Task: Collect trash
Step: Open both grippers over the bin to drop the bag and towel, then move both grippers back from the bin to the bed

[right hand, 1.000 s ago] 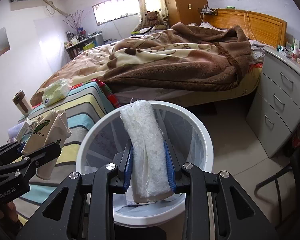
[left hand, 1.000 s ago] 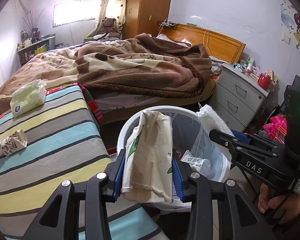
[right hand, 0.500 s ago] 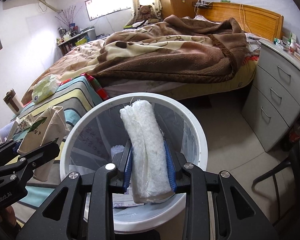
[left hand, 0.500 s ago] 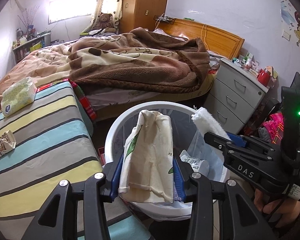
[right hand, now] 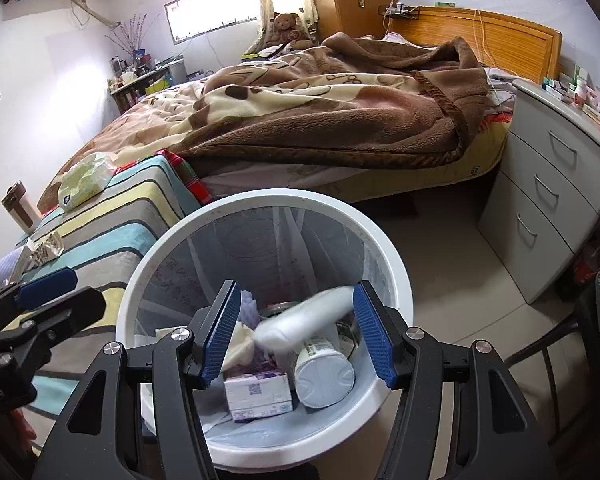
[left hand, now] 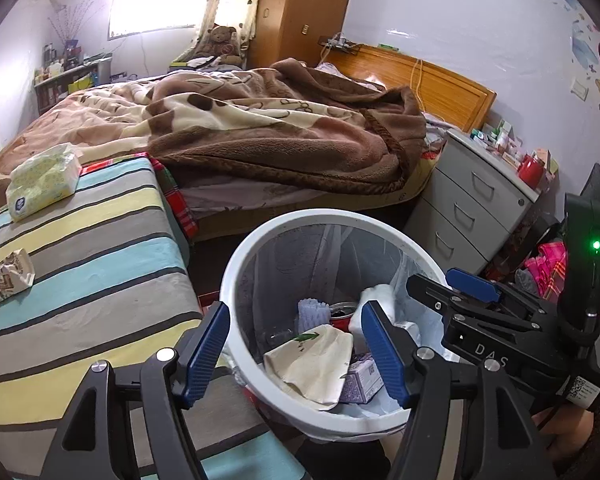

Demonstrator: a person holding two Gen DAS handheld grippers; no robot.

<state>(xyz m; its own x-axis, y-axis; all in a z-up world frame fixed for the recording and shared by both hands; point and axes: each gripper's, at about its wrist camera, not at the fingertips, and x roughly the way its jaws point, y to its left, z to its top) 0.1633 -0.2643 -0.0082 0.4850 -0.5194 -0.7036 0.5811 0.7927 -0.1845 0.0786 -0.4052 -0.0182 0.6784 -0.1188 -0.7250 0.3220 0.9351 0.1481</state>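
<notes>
A white trash bin (left hand: 236, 264) with a clear liner stands on the floor beside the striped bench; it also shows in the right wrist view (right hand: 396, 264). My left gripper (left hand: 296, 350) is open and empty over the bin's near rim. The beige paper bag (left hand: 312, 362) lies inside on other trash. My right gripper (right hand: 298, 332) is open over the bin. The white foam roll (right hand: 304, 322) is blurred between its fingers, falling into the bin; it shows in the left wrist view (left hand: 374, 296). A crumpled wrapper (left hand: 6, 276) lies on the bench.
A striped bench (left hand: 80, 248) stands left of the bin, with a tissue pack (left hand: 44, 180) on it. A bed with a brown blanket (left hand: 260, 132) lies behind. A grey drawer unit (left hand: 476, 204) stands to the right. A thermos cup (right hand: 20, 208) stands at far left.
Both grippers have opened. The beige bag has dropped from the left gripper into the bin, and the white foam roll has left the right gripper and is falling in.
</notes>
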